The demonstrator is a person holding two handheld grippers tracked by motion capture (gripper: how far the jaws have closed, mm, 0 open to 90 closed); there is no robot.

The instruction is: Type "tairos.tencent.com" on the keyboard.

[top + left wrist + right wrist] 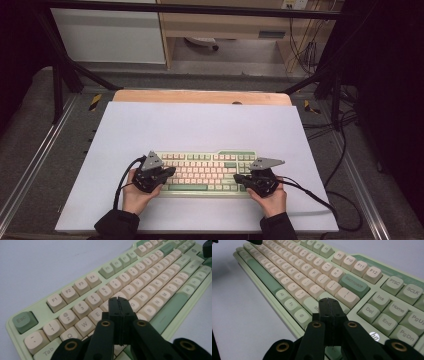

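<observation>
Near the front edge of the white worktop (200, 125), roughly centred between its left and right edges, we are working over a pale green keyboard (205, 172) with cream and green keys. We are holding the left gripper (167, 172) over the keyboard's left end and the right gripper (239, 178) over its right end, each in one hand, with dark sleeves coming in from the worktop's front edge. Both pairs of jaws are pressed together with nothing between them.

In the left gripper view, the closed tips of the left gripper (118, 299) are sitting over the letter rows, around the R and T keys; whether they are touching a key we cannot tell. The Esc key (24, 321) is lying off to the left and the long green space bar (170, 308) to the right.

In the right gripper view, the closed tips of the right gripper (327, 300) are hovering near the Shift key, just below the Backspace key (354, 285), with the Del, End and Home keys to the right.

Black cables (315, 197) are trailing from both grippers across the worktop's front corners. Beyond the far edge, a strip of wooden table (200, 96) is showing, with black frame bars (65, 65) and loose cables on the floor at the right. Nothing is lying between either gripper and the keys.
</observation>
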